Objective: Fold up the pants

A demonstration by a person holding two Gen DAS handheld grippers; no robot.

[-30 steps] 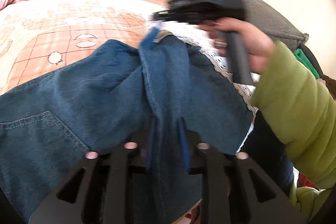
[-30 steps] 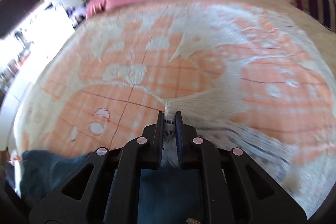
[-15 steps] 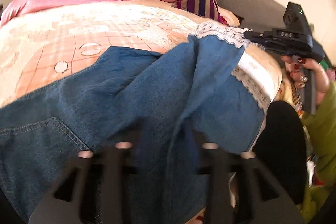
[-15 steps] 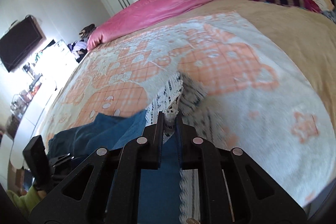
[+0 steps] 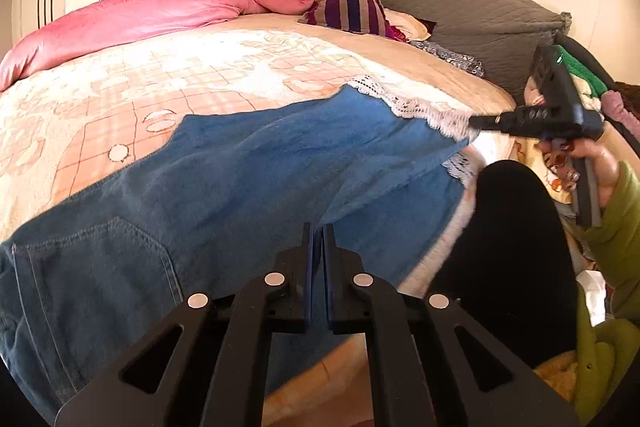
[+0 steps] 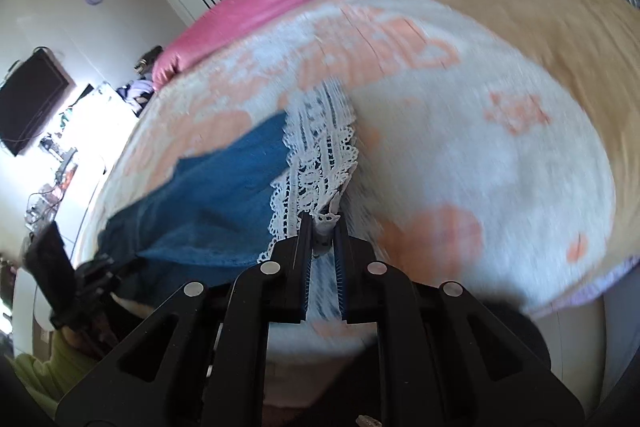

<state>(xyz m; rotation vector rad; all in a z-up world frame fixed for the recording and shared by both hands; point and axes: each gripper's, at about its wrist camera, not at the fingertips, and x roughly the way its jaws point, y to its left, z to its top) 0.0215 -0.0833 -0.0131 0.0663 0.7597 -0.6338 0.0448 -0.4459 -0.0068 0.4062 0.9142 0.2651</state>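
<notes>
The blue denim pants point(image 5: 248, 179) are lying stretched across the near side of the bed point(image 5: 224, 75), over a blanket patterned in peach and white. Their back pocket is sitting at the lower left in the left wrist view, and the legs are running away to the right, ending in a white lace hem point(image 5: 416, 103).

The left tongs point(image 5: 319, 231) are sitting over the denim near the bed's edge with their fingers almost together. A fold of the fabric is running up to their tips, but I cannot tell whether any cloth is actually caught between them.

The right tongs point(image 6: 323, 223) are clamped on the lace hem point(image 6: 320, 155), a bunch of white lace pinched between the blue-lined fingers. In the left wrist view the same tool point(image 5: 536, 117) is being held by the person's right hand point(image 5: 588, 163) in a green sleeve, its tip touching the lace at the far end of the leg.

A pink quilt point(image 5: 168, 11) is lying rolled along the far side of the bed, with a striped purple cushion point(image 5: 348, 7) just beside it and a grey headboard point(image 5: 460, 7) behind.
</notes>
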